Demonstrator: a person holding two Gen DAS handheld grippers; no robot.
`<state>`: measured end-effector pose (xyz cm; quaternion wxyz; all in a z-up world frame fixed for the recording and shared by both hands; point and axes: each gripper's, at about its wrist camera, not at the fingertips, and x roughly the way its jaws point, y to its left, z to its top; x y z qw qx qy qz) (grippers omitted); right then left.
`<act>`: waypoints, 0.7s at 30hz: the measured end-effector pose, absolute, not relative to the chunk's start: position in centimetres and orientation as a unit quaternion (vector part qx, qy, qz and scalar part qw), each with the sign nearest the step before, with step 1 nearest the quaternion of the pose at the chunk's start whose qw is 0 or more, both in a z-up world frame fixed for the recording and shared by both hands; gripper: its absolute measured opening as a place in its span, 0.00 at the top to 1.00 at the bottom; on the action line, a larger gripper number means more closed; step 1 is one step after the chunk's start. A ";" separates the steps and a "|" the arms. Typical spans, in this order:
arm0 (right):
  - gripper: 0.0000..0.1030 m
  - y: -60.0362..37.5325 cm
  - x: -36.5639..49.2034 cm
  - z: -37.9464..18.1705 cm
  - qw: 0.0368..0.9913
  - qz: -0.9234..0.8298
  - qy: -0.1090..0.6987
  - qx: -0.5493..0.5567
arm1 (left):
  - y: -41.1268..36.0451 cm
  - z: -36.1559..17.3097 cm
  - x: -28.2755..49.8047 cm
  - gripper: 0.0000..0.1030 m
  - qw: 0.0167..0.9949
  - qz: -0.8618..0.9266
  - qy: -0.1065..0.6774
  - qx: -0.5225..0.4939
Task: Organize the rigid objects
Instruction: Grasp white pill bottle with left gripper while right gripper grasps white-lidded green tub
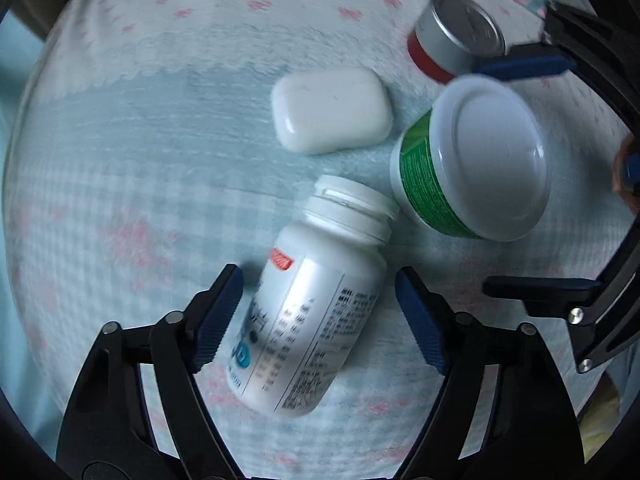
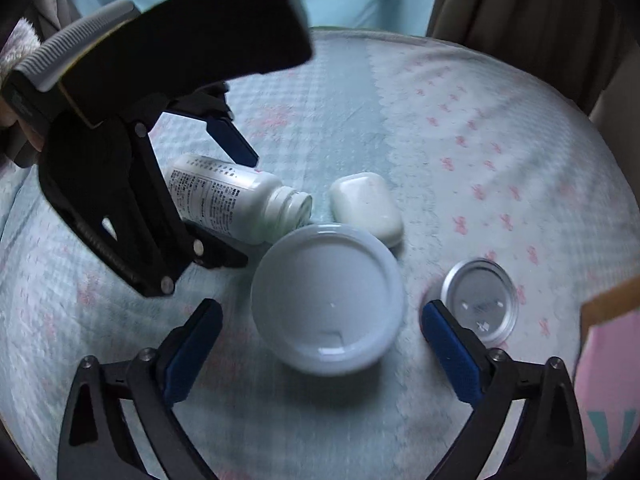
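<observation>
Pill bottle [image 1: 316,320]: on its side, mid-blanket [image 1: 140,140], between pads of left hand-held gripper [image 1: 320,316], jaws apart, no contact. Green tub [image 2: 326,300]: upright, inside right hand-held gripper [image 2: 322,356], jaws wide, untouched.

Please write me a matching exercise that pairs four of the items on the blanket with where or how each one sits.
Things:
1. white pill bottle
2. green-label tub
3. silver-lidded jar
4. white soap-shaped case

Places:
A. between the right gripper's open jaws
B. flat, beyond the tub
C. lying on its side between the left gripper's jaws
D. just outside the right gripper's right finger

Pairs: 1-C, 2-A, 3-D, 4-B
</observation>
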<state>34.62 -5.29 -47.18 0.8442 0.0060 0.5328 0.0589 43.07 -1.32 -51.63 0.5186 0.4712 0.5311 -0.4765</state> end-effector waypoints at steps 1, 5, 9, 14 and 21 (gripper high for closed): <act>0.07 -5.2 34.8 -47.4 0.844 0.060 0.533 0.005 | -1.4 -52.0 42.9 0.31 0.516 -0.475 0.528 0.479; 0.16 -4.9 35.3 -48.0 0.839 0.065 0.540 0.006 | -1.9 -52.0 42.6 0.45 0.518 -0.471 0.523 0.486; 0.35 -4.9 35.6 -48.3 0.840 0.045 0.541 -0.006 | -2.1 -52.0 42.5 0.46 0.511 -0.469 0.526 0.492; 0.36 -6.0 35.6 -48.2 0.835 0.046 0.548 0.026 | -1.2 -51.1 42.2 0.46 0.530 -0.459 0.548 0.456; 0.36 -7.7 33.9 -46.3 0.836 0.032 0.545 0.044 | 0.7 -47.9 41.0 0.47 0.566 -0.434 0.563 0.418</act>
